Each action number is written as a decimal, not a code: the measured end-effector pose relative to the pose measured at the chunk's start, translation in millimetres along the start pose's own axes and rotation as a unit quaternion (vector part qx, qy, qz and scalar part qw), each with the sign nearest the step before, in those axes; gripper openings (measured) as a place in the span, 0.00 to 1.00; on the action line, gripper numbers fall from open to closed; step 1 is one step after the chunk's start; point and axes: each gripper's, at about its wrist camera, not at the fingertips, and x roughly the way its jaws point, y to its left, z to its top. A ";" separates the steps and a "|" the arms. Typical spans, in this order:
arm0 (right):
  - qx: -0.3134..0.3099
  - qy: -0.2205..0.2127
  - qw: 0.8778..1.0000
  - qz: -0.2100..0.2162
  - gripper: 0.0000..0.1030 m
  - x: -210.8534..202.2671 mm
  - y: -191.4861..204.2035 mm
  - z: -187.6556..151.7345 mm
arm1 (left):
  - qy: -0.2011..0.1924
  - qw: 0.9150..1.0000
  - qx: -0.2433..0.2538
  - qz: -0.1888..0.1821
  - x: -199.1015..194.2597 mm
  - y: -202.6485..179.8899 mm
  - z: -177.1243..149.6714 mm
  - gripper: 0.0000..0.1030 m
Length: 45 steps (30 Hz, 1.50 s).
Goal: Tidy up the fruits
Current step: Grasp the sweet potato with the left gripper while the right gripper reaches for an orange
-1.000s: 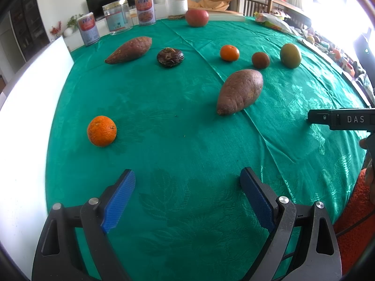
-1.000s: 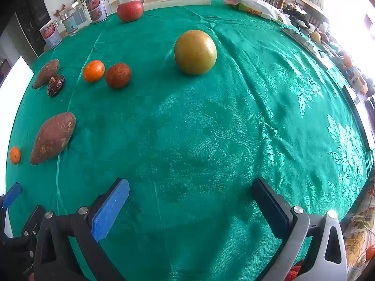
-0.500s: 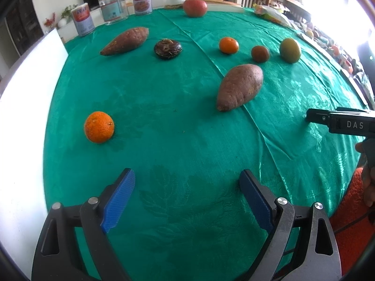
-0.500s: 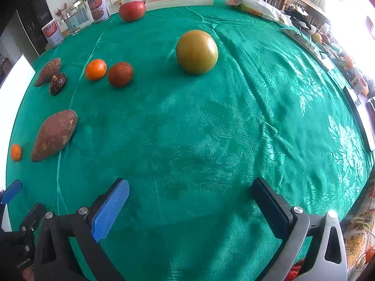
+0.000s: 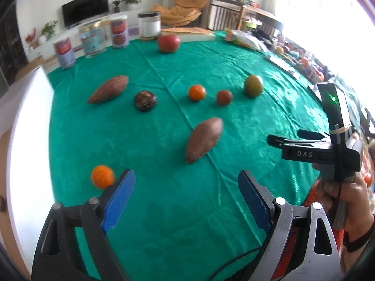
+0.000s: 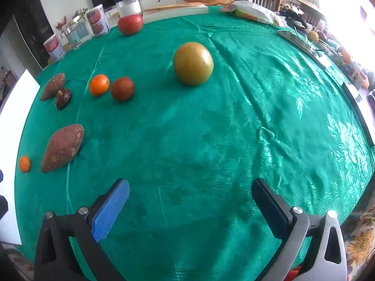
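while both tools hover above the green tablecloth, nothing yet grasped: left gripper spread wide and empty, right gripper likewise spread wide and empty. nearest fruit to the left fingers: small orange, just beside and slightly far-left of the blue left pad, outside the gap, so probably a short leftward shift needed before closing. round, bright, slightly blurred, no long axis to align. near sweet potato farther ahead and right of centre, long axis running near-left to far-right, tapered at both ends, dull reddish-brown skin. ahead of the right gripper, well apart: large yellow-green round fruit, smooth and glossy. farther left in the right wrist view: second orange beside, perhaps touching, a brownish-red fruit. dark round item and far sweet potato at far left; red fruit at the far edge.
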 end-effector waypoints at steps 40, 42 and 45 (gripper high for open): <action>-0.003 0.010 0.989 0.145 0.60 1.1 -0.2 107.8 | -0.029 0.995 -0.095 -0.023 -23.5 38.3 -52.3 0.42; -0.045 0.032 0.982 0.182 0.60 5.6 37.1 111.7 | -0.033 0.994 -0.101 -0.025 -26.7 40.6 -53.4 0.42; -0.111 0.051 0.976 0.181 0.58 22.7 96.0 117.2 | -0.040 0.993 -0.104 -0.030 -33.2 42.1 -51.6 0.42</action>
